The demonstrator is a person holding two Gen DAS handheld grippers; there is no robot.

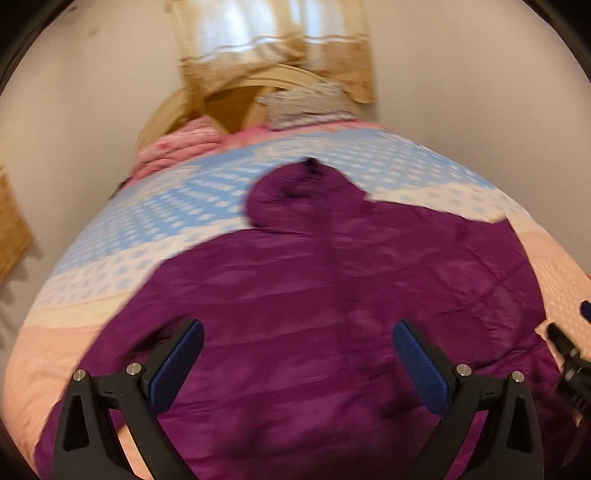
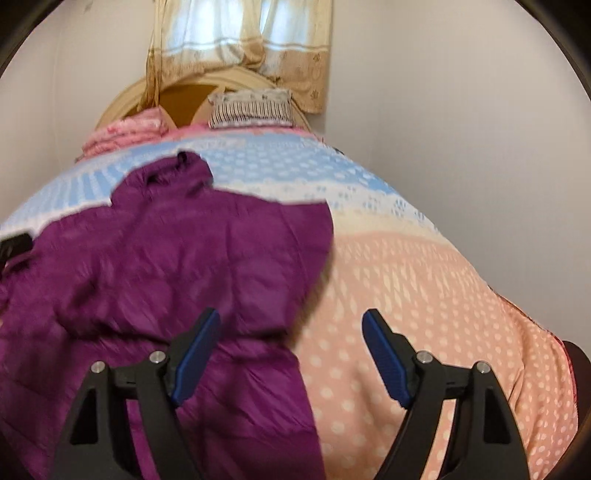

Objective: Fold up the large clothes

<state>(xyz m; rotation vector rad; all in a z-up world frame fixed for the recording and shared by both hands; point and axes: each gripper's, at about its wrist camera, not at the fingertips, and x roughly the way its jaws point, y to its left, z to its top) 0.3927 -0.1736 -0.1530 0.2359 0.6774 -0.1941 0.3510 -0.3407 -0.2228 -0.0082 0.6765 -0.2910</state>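
A large purple quilted jacket (image 1: pixel 332 295) with a hood (image 1: pixel 303 192) lies spread on the bed. My left gripper (image 1: pixel 297 334) hovers open above the jacket's lower body, nothing between its blue pads. In the right wrist view the jacket (image 2: pixel 166 266) fills the left half, one part folded over into a rounded edge. My right gripper (image 2: pixel 291 325) stands open over the jacket's right edge, where purple fabric meets the bedspread; its pads touch nothing. The right gripper's black body (image 1: pixel 570 362) shows at the right edge of the left wrist view.
The bed is covered by a dotted bedspread (image 2: pixel 424 295), peach near me and blue further off. Pink bedding (image 1: pixel 177 147) and a striped pillow (image 2: pixel 251 107) lie by the cream headboard (image 2: pixel 236 79). A curtained window (image 1: pixel 266 33) is behind; pale walls flank the bed.
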